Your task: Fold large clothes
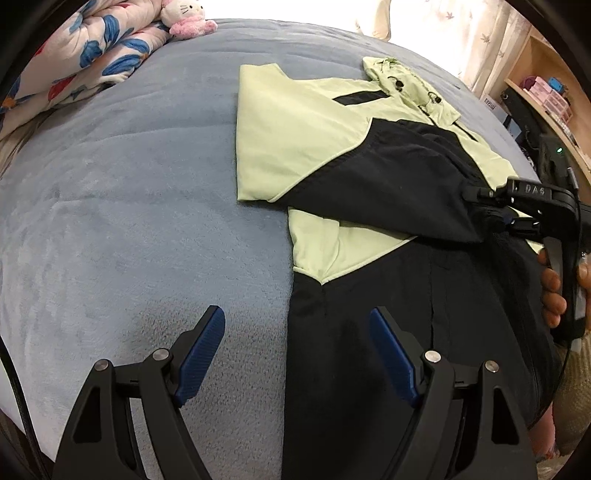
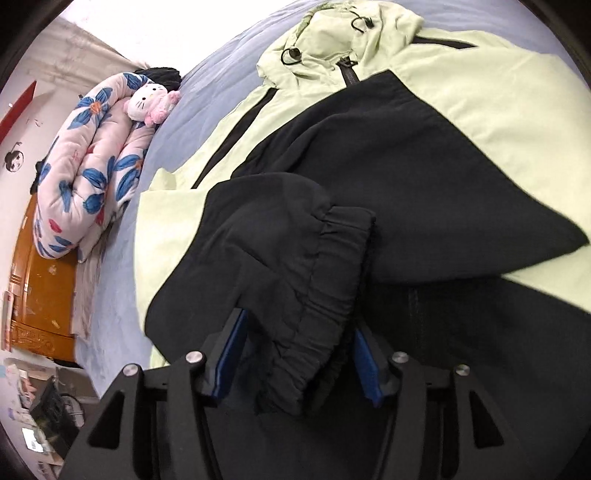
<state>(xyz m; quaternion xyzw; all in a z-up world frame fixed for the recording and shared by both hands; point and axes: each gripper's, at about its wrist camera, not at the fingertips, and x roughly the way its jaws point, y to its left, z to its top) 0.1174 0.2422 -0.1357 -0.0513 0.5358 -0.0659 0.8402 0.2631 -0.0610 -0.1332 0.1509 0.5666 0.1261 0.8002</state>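
Between the right gripper's (image 2: 295,363) blue pads (image 2: 231,356) sits the gathered black sleeve cuff (image 2: 328,295), pinched; that sleeve lies folded across the chest of the lime-and-black hooded jacket (image 1: 303,125). Left gripper (image 1: 297,354) hovers with jaws spread wide, nothing between them, over the jacket's black hem edge. Jacket lies flat on grey-blue bed blanket (image 1: 129,192). Floral quilt (image 1: 96,48) and pink plush cat (image 1: 186,16) at bed's head. No containers with readable contents.
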